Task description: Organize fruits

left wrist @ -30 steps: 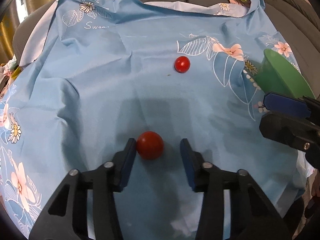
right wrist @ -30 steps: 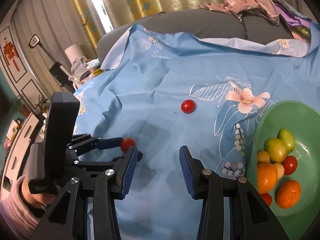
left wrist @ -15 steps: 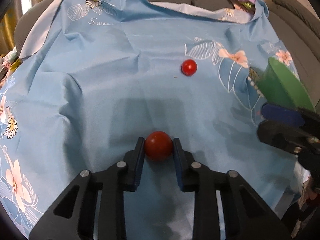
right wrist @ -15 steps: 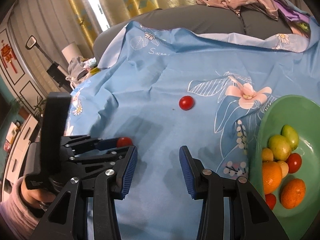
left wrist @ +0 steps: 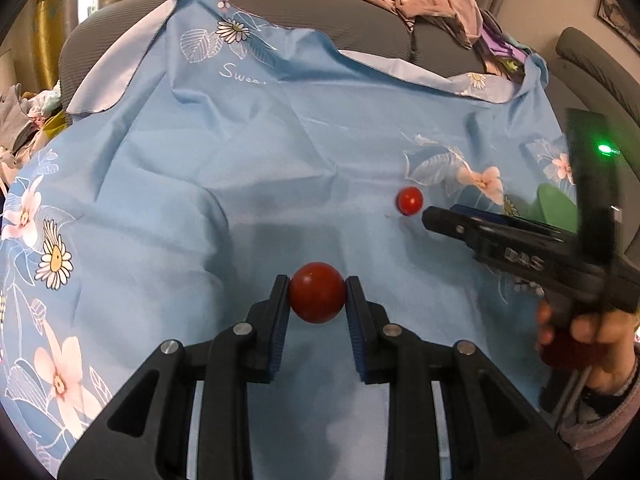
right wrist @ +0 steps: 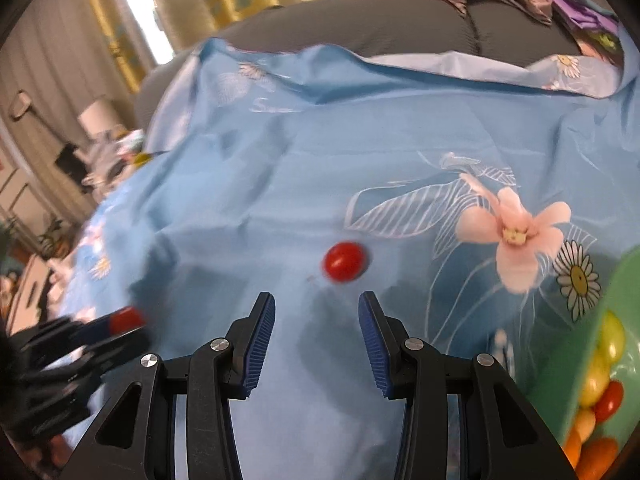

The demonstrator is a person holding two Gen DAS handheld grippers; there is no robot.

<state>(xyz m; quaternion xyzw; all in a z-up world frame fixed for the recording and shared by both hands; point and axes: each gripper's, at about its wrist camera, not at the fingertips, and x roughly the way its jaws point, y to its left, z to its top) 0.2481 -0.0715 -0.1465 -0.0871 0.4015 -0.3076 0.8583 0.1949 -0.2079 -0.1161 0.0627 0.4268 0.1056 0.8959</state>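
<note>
Soft, even indoor light; daylight glows through the curtains (right wrist: 132,20) at the back left, blown out white in the right wrist view; soft shadows pool on the blue cloth (left wrist: 240,160) under both tools; the left wrist view is fairly sharp; the right one smears with motion blur; fisheye bending and dark corners ring both views.

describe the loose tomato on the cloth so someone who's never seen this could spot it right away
Find the blue flowered cloth, then its big pink flower print. Just left of that flower lies a small red tomato, alone on bare cloth ahead of the open right gripper. The other red tomato is clamped in the left gripper; this one is touched by nothing.
</note>
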